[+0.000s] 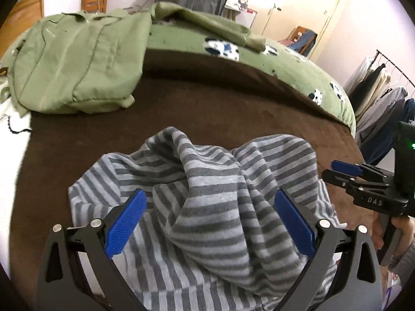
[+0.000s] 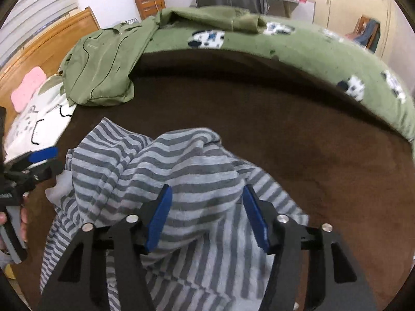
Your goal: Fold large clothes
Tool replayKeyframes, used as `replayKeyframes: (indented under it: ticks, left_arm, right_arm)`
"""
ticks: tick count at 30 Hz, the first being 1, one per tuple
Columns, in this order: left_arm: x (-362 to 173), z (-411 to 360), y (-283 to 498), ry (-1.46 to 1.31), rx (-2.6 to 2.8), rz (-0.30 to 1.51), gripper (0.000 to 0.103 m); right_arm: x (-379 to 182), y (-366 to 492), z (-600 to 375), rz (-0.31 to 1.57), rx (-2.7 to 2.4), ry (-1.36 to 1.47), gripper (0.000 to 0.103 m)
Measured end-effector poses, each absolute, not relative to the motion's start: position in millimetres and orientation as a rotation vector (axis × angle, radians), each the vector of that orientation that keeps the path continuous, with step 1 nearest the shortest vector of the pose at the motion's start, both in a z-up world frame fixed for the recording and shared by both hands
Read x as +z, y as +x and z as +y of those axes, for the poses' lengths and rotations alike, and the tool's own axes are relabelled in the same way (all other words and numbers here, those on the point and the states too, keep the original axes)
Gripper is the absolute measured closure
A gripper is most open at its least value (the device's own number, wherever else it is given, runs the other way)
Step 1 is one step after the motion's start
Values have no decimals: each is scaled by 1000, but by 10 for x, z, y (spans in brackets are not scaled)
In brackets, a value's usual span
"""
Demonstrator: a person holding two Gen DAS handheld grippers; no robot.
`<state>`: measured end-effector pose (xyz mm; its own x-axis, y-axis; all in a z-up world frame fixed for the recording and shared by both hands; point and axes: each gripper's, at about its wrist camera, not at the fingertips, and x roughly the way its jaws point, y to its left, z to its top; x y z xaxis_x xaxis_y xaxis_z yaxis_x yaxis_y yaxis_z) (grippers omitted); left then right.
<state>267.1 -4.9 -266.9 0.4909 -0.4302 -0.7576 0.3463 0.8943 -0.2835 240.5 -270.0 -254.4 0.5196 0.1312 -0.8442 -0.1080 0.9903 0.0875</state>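
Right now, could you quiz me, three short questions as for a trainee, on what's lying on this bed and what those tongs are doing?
1. True or false: the striped garment lies neatly folded.
2. Which garment lies at the far left on the brown blanket? A) green jacket B) red coat C) white towel
3. Fill in: both the left tongs and right tongs stand ___ over the stripes.

Key: 1 false, it is crumpled; 2 A; 3 open.
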Motion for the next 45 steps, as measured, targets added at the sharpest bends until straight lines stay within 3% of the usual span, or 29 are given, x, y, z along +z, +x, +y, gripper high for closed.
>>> replayKeyframes:
  ticks: [10, 11, 12, 14, 15, 16, 18, 22, 32, 38, 41, 44, 45]
  left_arm:
    - [-2914, -215, 2798, -85, -535, 1043, 7]
    - [-2931, -231, 2806, -83, -536, 1050, 7]
    - [-2950, -247, 2813, -85, -541, 1056, 8]
    - [-2976, -267, 2816, -94, -552, 1062, 23]
    - [-3002, -287, 2827, -89, -549, 1075, 42]
    - [-3025, -294, 2834, -84, -542, 1083, 57]
    - [-3096, -308, 2840, -74, -528, 1109, 75]
    - [-3178, -278, 2810, -54, -514, 1121, 90]
    - [-3047, 142, 2799, -112, -475, 1164, 91]
    - [-3407, 253, 2656, -142, -465, 1248, 86]
    - [-3538, 265, 2594, -160, -454, 1251, 81]
    - [-3487, 217, 2559, -114, -449, 1232, 62]
    - [-3424, 194, 2529, -67, -430, 1214, 42]
  right_arm:
    - [-2866, 2604, -2559, 1091, 173, 8, 47]
    - [-2887, 2618, -2563, 1098, 173, 13, 49]
    - [-2909, 2637, -2568, 1111, 172, 14, 60]
    - [-2963, 2670, -2583, 1142, 171, 23, 79]
    - [-2987, 2670, -2592, 1148, 166, 25, 85]
    - [-3003, 2661, -2594, 1147, 162, 19, 90]
    - [-3026, 2633, -2590, 1143, 154, 9, 94]
    - [-3016, 2572, -2624, 1117, 129, 31, 97]
    - [-2719, 2444, -2940, 1096, 146, 147, 97]
    - [-3072, 2295, -2987, 1181, 145, 131, 96]
    - [-3213, 2243, -2951, 1193, 114, 121, 89]
    - [-3141, 2195, -2877, 1173, 89, 72, 72]
    - [-3084, 2162, -2858, 1160, 69, 51, 66]
